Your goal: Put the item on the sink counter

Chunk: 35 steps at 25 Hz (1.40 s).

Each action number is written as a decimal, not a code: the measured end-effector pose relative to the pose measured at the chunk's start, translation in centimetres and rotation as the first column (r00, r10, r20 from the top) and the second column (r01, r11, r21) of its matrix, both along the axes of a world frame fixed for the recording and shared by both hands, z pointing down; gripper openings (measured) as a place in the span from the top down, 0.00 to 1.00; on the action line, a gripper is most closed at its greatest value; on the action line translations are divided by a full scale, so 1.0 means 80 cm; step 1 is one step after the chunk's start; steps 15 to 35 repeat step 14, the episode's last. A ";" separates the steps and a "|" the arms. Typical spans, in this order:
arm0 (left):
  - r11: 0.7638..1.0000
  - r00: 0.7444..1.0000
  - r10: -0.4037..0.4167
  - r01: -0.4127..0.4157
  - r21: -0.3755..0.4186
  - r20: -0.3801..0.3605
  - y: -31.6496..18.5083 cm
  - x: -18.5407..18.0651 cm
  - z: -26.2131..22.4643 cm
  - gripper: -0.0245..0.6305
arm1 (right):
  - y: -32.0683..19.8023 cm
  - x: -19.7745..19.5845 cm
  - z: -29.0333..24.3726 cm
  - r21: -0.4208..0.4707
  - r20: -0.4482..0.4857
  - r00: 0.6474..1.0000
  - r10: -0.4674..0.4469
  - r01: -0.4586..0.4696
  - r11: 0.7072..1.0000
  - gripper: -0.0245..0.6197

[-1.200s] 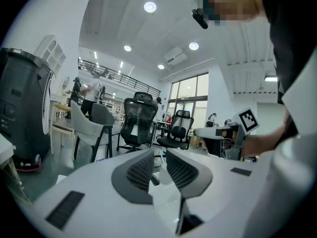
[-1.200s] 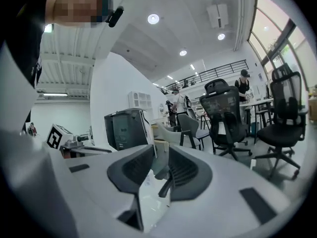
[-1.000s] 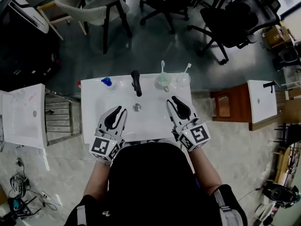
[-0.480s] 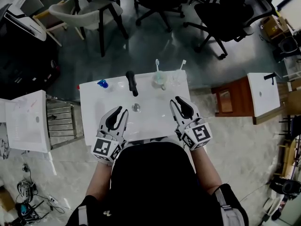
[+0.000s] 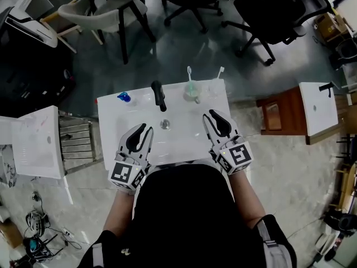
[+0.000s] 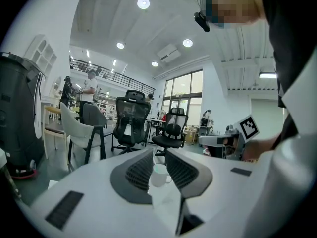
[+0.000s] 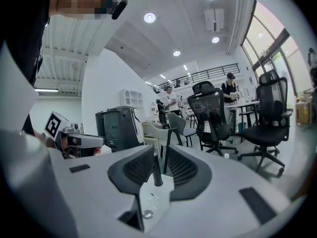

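A white sink counter (image 5: 109, 149) carries a black faucet (image 5: 159, 95) at the back, a small blue item (image 5: 124, 97) to its left, and two cups with toothbrushes (image 5: 192, 92) to its right. My left gripper (image 5: 144, 129) hovers over the basin's front left, its jaws a narrow slit apart and empty. The pale cup (image 6: 159, 175) shows far off through the left gripper (image 6: 158, 152). My right gripper (image 5: 215, 116) hangs over the front right, also barely apart and empty. Through the right gripper (image 7: 158, 150) I see the faucet (image 7: 156, 175).
The drain (image 5: 165, 124) lies mid-basin between the grippers. A metal rack (image 5: 78, 141) and a white unit (image 5: 33, 144) stand to the left, and a brown cabinet (image 5: 276, 116) to the right. Office chairs (image 5: 268, 15) stand on the floor beyond the sink.
The head view has shifted a little. Both grippers stay over the basin's front with the same narrow gap; the right one has edged slightly outward.
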<state>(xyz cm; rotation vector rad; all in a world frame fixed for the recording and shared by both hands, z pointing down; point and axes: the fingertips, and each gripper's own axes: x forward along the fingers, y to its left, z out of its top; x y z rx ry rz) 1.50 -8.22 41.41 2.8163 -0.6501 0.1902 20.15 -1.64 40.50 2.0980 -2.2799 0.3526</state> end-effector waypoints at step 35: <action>1.000 1.000 -0.020 0.020 -0.001 -0.013 -0.015 0.001 -0.003 0.85 | -0.020 -0.010 0.005 -0.012 -0.002 0.999 -0.039 0.039 0.999 0.81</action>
